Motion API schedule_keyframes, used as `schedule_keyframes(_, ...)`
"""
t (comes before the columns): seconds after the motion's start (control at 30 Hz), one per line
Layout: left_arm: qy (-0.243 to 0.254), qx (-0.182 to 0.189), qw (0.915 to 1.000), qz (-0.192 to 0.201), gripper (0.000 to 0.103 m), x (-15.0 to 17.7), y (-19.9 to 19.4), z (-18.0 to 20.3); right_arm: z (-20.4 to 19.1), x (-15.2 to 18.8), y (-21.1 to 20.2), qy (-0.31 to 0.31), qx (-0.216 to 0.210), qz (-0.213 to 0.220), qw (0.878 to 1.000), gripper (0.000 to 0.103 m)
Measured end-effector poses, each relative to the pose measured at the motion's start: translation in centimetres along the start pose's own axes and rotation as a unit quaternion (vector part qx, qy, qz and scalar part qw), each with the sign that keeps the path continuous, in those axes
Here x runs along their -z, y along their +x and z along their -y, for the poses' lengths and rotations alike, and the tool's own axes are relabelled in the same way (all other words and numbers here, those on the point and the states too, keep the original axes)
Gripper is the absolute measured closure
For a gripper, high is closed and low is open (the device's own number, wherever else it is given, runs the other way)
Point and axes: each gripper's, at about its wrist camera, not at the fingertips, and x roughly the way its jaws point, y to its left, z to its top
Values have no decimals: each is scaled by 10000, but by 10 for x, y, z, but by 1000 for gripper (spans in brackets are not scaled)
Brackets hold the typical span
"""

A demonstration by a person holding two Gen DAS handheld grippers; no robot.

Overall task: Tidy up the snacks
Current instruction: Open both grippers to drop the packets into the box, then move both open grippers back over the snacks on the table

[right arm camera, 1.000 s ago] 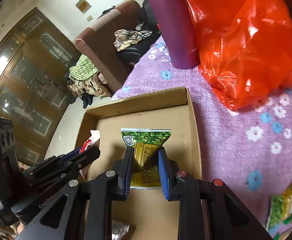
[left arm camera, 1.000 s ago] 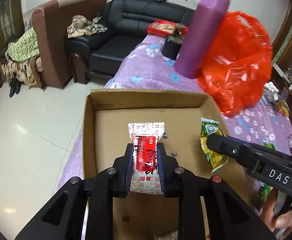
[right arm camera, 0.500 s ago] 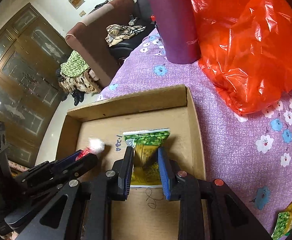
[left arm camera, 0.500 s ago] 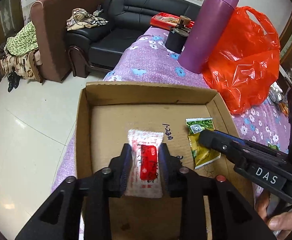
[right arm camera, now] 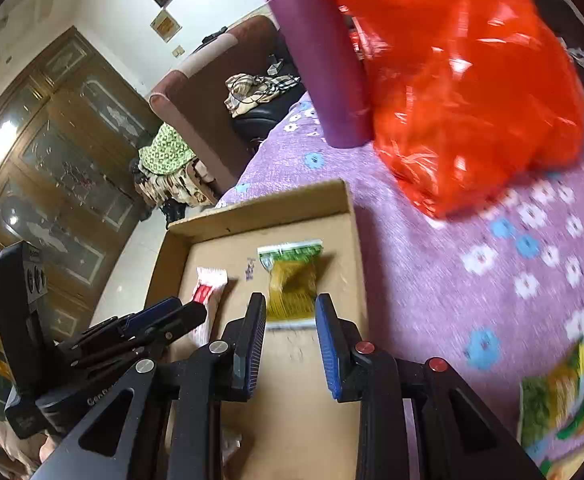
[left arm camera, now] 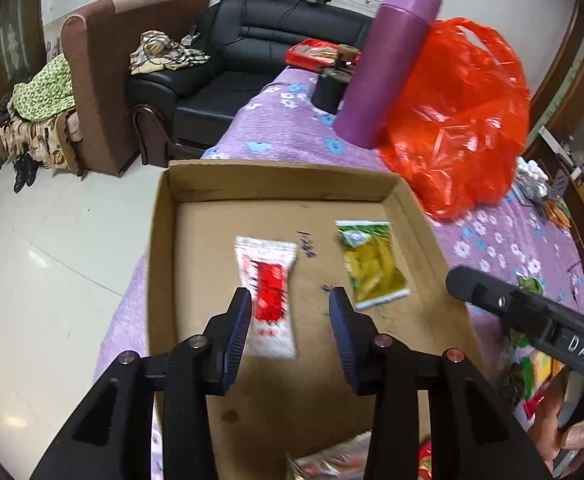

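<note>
— Snacks first: where are they placed relative to the tools?

— Two packets are seen lying flat on the floor of the cardboard box [left arm camera: 159, 240]. The red-and-white packet [left arm camera: 268, 296] is found just ahead of the left gripper [left arm camera: 287, 312], its near end reaching in between the jaws beside the left-hand pad; no pad is pressed on it. Those jaws are opening. The green-and-yellow packet [right arm camera: 294, 280] is placed just in front of the right gripper [right arm camera: 287, 316], its near edge level with the fingertips.

— Is that packet gripped?

— No grip is shown. The right jaws are held a little apart, and the packet is left lying on the box floor, free of both pads. In the left view the same packet [left arm camera: 374, 264] is seen to the right of the red one, with blue ink marks between them.

— And the surface?

— The box is set on a purple cloth with blue and white flowers [right arm camera: 472, 280]. Beyond it a tall purple flask [left arm camera: 388, 64] is stood upright, with an orange-red plastic bag [left arm camera: 460, 120] touching it. More green packets [right arm camera: 556, 396] are scattered on the cloth to the right.

— The room?

— A black sofa [left arm camera: 251, 64] and a brown armchair [left arm camera: 95, 80] are seen behind, on a pale tiled floor; dark wooden doors with glass panels [right arm camera: 51, 160] are seen in the right view.
</note>
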Motion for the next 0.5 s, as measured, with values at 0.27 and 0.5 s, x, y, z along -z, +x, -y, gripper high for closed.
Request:
schedule_keyframes(0.27, 305, 207, 9991, 219, 63, 19, -25, 39, 38, 36, -42, 207, -88, 47, 9997, 74)
schedule_keyframes(0.5, 703, 527, 9954, 373, 61, 43, -47, 87, 86, 69, -87, 340, 94, -3, 9994, 74)
